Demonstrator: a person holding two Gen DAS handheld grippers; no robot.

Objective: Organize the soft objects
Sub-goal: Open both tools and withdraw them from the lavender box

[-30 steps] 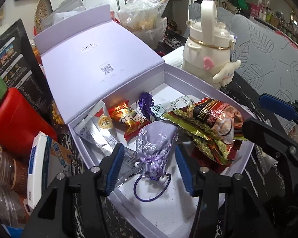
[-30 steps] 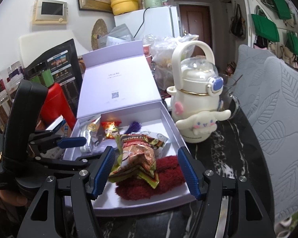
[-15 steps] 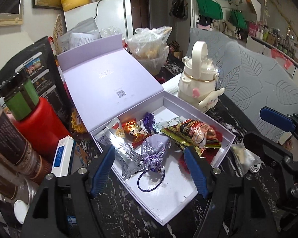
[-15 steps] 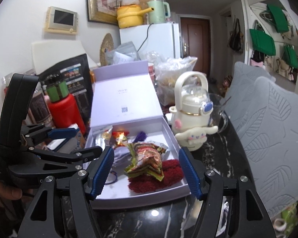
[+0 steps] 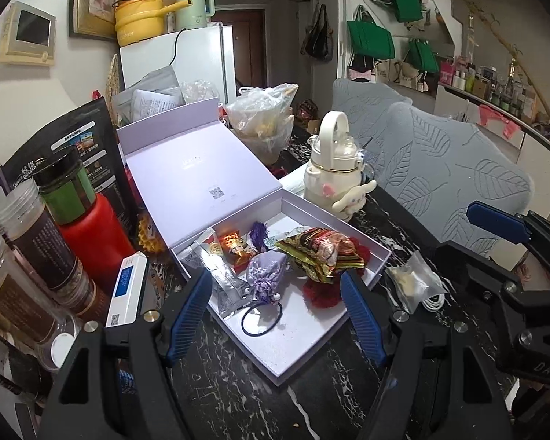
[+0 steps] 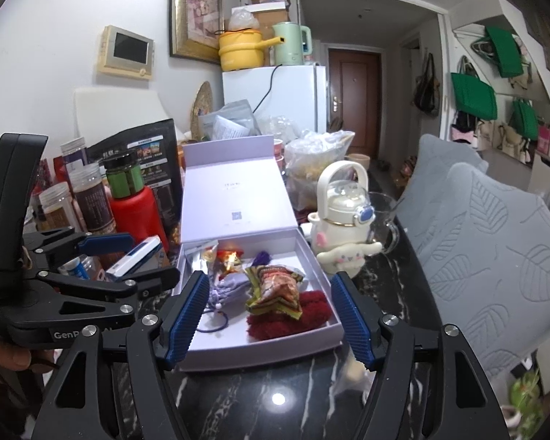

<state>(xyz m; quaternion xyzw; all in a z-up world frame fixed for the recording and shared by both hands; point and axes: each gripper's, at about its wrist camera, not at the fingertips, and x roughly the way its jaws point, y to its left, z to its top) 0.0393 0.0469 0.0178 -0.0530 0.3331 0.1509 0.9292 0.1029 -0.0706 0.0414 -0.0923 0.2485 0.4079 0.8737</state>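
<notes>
An open lavender box (image 5: 333, 216) lies on the black marble table. Inside are a lilac drawstring pouch (image 5: 266, 275), a shiny snack packet (image 5: 319, 251) on a red fuzzy item (image 5: 321, 293), silver sachets (image 5: 223, 282) and a small red-gold packet (image 5: 234, 247). My left gripper (image 5: 275, 277) hovers open above the box's near corner, holding nothing. My right gripper (image 6: 269, 278) hangs back from the box's front edge (image 6: 260, 352); its jaws are opening with nothing between them. The pouch (image 6: 227, 288) and packet (image 6: 277, 289) lie apart from both.
A white cartoon-dog bottle (image 5: 335, 168) and a glass mug (image 6: 381, 216) stand right of the box. A red flask (image 5: 91, 227), jars (image 5: 40, 242) and a white-blue carton (image 5: 126, 289) crowd the left. A clear bag with cable (image 5: 414, 284) lies near the grey chair (image 5: 451, 168).
Both grippers have drawn back and up from the box, so more of the room shows. The left jaws stand wider than before; the lilac pouch stays lying in the box.
</notes>
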